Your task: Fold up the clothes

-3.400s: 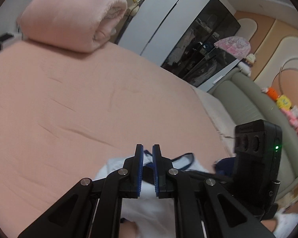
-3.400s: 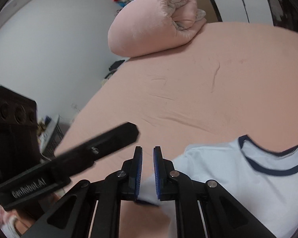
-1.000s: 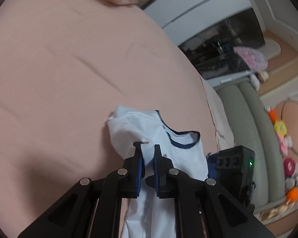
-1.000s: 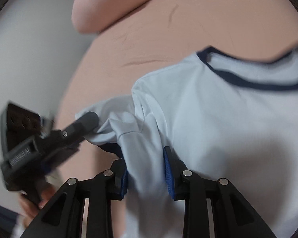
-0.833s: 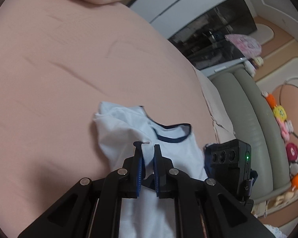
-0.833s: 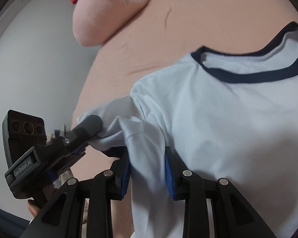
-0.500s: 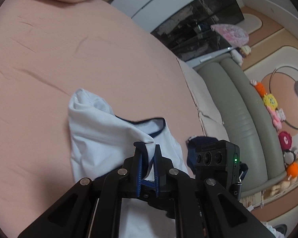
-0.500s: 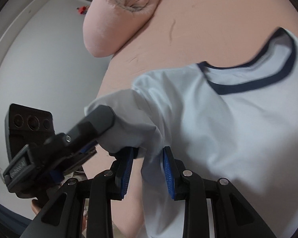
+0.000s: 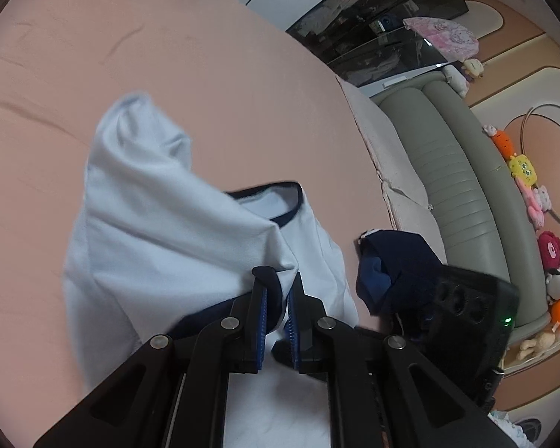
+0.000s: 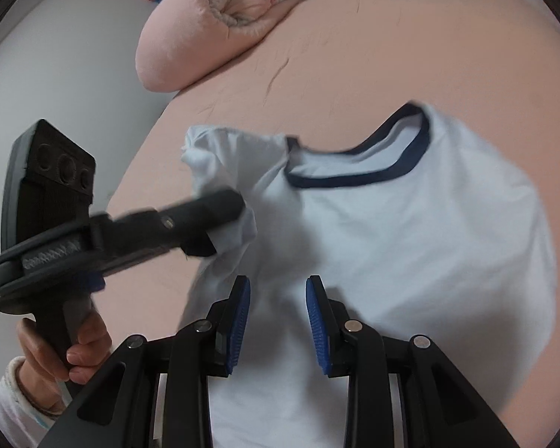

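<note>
Pale blue cotton T-shirt w/ navy collar trim (image 10: 410, 231) lies on the pink bed sheet (image 9: 205, 74). Left gripper (image 9: 278, 298) is clamped on its lifted sleeve fabric. Right gripper (image 10: 278, 298) has jaws apart over the shirt, gripping nothing. Dark navy garment (image 9: 395, 272) sits just beside.

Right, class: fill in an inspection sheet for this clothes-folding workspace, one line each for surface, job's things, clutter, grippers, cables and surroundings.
Surface: pink bed sheet, lightly creased.
Job's things: light blue T-shirt with navy collar lies on the sheet, one sleeve lifted and bunched.
Clutter: dark navy garment beside the shirt; rolled pink blanket at the far end.
Grippers: left gripper shut on the shirt's sleeve; right gripper open above the shirt, fabric between its fingers but not pinched.
Cables: nothing seen.
Surroundings: grey-green padded headboard, plush toys, dark glass wardrobe, white wall.
</note>
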Tool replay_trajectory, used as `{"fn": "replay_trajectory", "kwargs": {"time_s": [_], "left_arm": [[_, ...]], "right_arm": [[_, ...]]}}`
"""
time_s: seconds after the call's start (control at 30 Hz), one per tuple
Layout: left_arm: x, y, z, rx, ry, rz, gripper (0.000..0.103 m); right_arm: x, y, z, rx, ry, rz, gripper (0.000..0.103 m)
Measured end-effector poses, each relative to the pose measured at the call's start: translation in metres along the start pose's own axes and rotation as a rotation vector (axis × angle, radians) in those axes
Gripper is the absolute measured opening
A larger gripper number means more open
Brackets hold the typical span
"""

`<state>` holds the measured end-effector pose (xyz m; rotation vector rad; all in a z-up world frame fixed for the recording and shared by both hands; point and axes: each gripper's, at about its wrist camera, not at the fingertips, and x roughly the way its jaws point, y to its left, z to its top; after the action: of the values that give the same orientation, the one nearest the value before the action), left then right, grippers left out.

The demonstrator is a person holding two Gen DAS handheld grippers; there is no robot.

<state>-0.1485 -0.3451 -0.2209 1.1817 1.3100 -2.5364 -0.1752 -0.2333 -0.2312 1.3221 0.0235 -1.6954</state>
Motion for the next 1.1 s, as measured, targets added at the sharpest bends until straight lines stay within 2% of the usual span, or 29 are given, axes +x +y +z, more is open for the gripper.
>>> {"fn": "replay_trajectory", "kwargs": {"time_s": [0.13, 0.2, 0.33, 0.4, 0.47, 0.53, 0.67, 0.8, 0.9, 0.93, 0.97, 1.0, 1.03, 1.07, 1.1], "left_arm": [[0.021, -0.001, -0.011, 0.018, 0.060, 0.019, 0.009], [0.028, 0.000, -0.015, 0.012, 0.080, 0.035, 0.009], [0.034, 0.007, -0.021, -0.011, 0.118, 0.034, 0.009], [0.034, 0.010, -0.025, -0.017, 0.125, 0.030, 0.009], [0.034, 0.013, -0.029, -0.024, 0.133, 0.027, 0.009], [0.034, 0.015, -0.032, -0.030, 0.141, 0.024, 0.009], [0.032, 0.018, -0.038, -0.052, 0.156, 0.016, 0.010], [0.023, 0.017, -0.046, -0.039, 0.167, 0.018, 0.011], [0.007, 0.018, -0.056, -0.039, 0.170, 0.013, 0.014], [-0.002, 0.018, -0.060, -0.030, 0.167, 0.015, 0.023], [-0.010, 0.018, -0.065, -0.011, 0.157, 0.022, 0.041], [-0.019, 0.018, -0.069, 0.015, 0.147, 0.033, 0.054], [-0.027, 0.017, -0.073, 0.041, 0.137, 0.045, 0.083], [-0.036, 0.016, -0.077, 0.069, 0.125, 0.060, 0.092], [-0.046, 0.015, -0.081, 0.101, 0.112, 0.085, 0.092]], "right_arm": [[0.019, -0.014, 0.025, -0.016, 0.006, -0.078, 0.035], [0.023, -0.023, 0.026, -0.004, 0.040, -0.104, 0.035], [0.008, -0.027, 0.025, 0.004, 0.040, -0.140, 0.035], [-0.003, -0.022, 0.032, -0.022, 0.012, -0.173, 0.036], [-0.010, -0.014, 0.042, -0.046, -0.016, -0.189, 0.049], [-0.016, -0.005, 0.051, -0.068, -0.043, -0.193, 0.055], [-0.004, 0.016, 0.068, -0.106, -0.053, -0.181, 0.055], [0.020, 0.028, 0.079, -0.077, -0.022, -0.163, 0.055], [0.038, 0.040, 0.084, -0.095, -0.001, -0.200, 0.055], [0.042, 0.043, 0.085, -0.104, 0.007, -0.213, 0.055], [0.047, 0.046, 0.087, -0.113, 0.015, -0.225, 0.055], [0.049, 0.048, 0.087, -0.118, 0.018, -0.227, 0.055], [0.049, 0.049, 0.087, -0.119, 0.016, -0.218, 0.055], [0.049, 0.050, 0.087, -0.120, 0.015, -0.210, 0.055], [0.050, 0.051, 0.088, -0.122, 0.016, -0.209, 0.055]]}}
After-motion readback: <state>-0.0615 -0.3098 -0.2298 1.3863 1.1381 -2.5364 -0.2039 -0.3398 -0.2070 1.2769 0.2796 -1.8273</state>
